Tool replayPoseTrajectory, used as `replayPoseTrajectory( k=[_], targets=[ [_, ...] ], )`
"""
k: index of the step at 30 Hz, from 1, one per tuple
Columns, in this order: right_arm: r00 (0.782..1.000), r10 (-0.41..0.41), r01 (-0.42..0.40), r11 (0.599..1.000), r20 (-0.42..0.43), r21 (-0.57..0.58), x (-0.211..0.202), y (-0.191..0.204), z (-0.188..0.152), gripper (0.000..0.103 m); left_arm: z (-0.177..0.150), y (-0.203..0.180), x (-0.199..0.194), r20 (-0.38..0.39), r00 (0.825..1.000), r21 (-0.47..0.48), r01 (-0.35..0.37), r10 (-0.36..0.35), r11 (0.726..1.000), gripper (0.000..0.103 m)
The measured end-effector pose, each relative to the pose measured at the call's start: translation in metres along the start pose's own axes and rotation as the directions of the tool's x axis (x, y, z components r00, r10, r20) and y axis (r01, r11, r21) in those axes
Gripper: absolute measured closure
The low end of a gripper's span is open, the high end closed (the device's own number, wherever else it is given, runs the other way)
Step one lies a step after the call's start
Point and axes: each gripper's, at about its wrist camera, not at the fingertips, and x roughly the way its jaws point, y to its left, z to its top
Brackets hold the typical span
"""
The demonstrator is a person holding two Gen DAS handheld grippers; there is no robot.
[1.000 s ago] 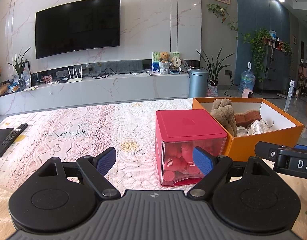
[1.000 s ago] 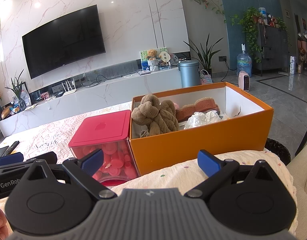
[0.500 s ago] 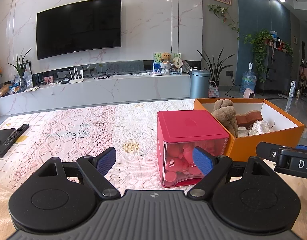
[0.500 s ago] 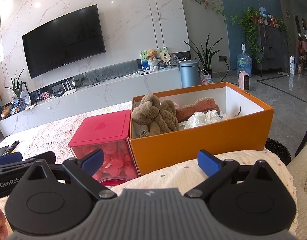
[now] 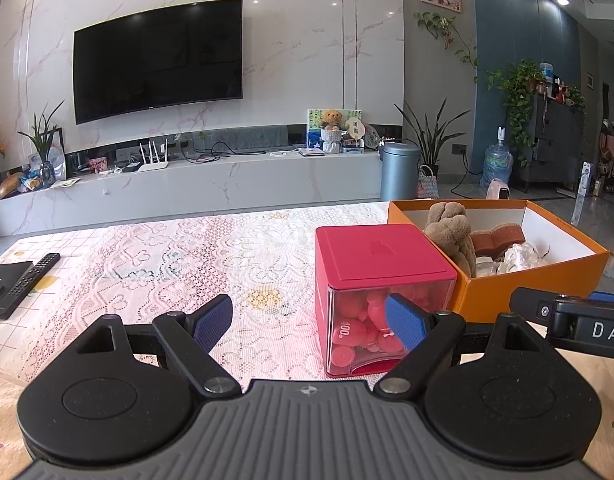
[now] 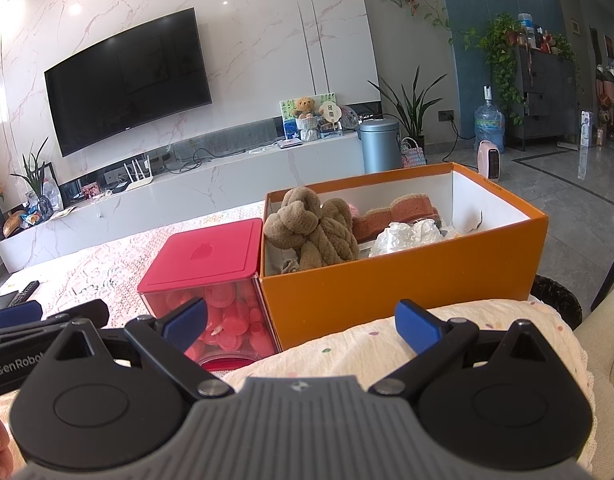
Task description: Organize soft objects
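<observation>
We hold our left gripper (image 5: 309, 320) and right gripper (image 6: 301, 322) low before the orange box (image 6: 403, 280), both with jaws spread wide and empty. Inside the box lie a knotted brown plush (image 6: 315, 232), a pink-brown sponge (image 6: 399, 214) behind it and crumpled clear plastic (image 6: 407, 236). Touching the box's left wall stands a red-lidded container (image 5: 381, 268) on the lace tablecloth (image 5: 167, 256).

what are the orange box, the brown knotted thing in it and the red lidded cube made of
Orange box: looks like matte cardboard, with thin straight walls and a white lining.
Brown knotted thing: fuzzy plush or chenille fabric, soft rounded loops, no shine.
Red lidded cube: seems plastic, with a smooth opaque red lid and clear glossy walls showing pink pieces inside.
</observation>
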Motion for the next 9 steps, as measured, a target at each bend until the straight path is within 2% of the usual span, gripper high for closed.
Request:
replayPoseTrajectory(
  k=[9],
  targets=[
    [1.000,-0.001,0.001,1.000,-0.002,-0.003,0.0007,0.0002,-0.0001,0.005,0.0002,0.0022,-0.0033,0.009,1.000,-0.008,0.006,-0.006,1.000,0.002]
  ],
)
